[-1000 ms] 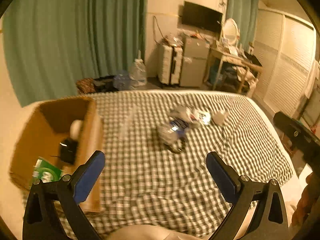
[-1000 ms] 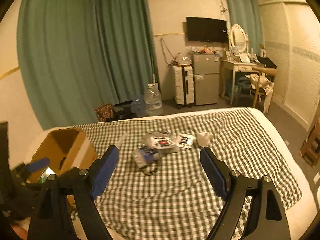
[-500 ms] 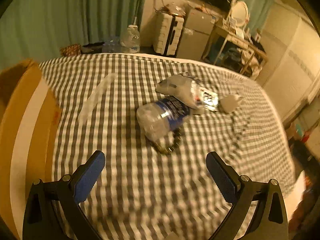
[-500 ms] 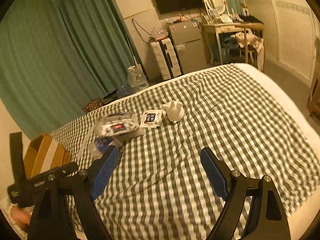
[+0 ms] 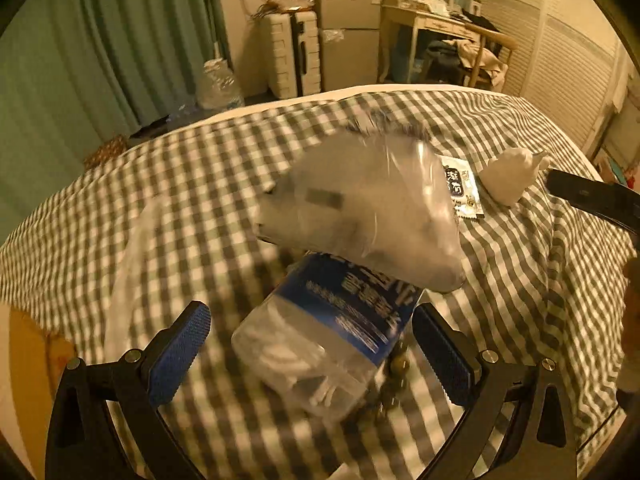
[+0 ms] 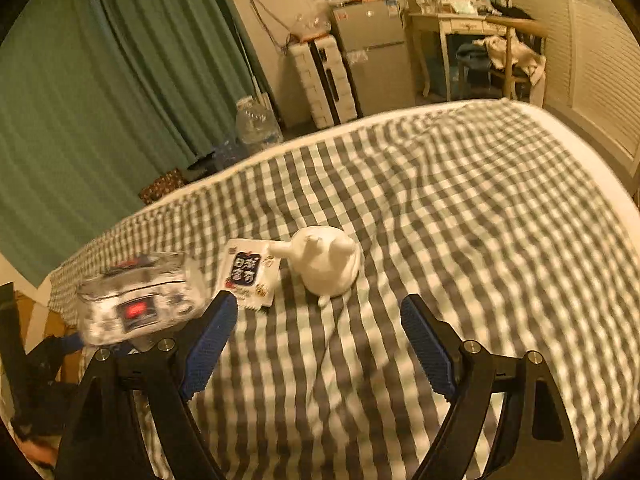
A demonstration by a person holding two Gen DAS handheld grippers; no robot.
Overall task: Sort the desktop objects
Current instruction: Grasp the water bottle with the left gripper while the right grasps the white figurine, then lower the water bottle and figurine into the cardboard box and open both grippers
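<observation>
Checked bedspread (image 5: 208, 184) underneath. Left tongs (image 5: 312, 344) wide, empty; bottle (image 5: 328, 336) between pads, untouched, long axis running away from them. Right tongs (image 6: 316, 344) wide, empty; white figurine (image 6: 326, 264) just beyond, sachet (image 6: 248, 272) left of it.

Clear glossy plastic bottle (image 5: 320, 344); checked cloth bedspread (image 6: 460, 216); matt white figurine (image 6: 326, 266).

Both my claws angled down over the bed (image 6: 460, 208): left claw (image 5: 310, 354) wide open, right claw (image 6: 316, 344) wide open, empty.
</observation>
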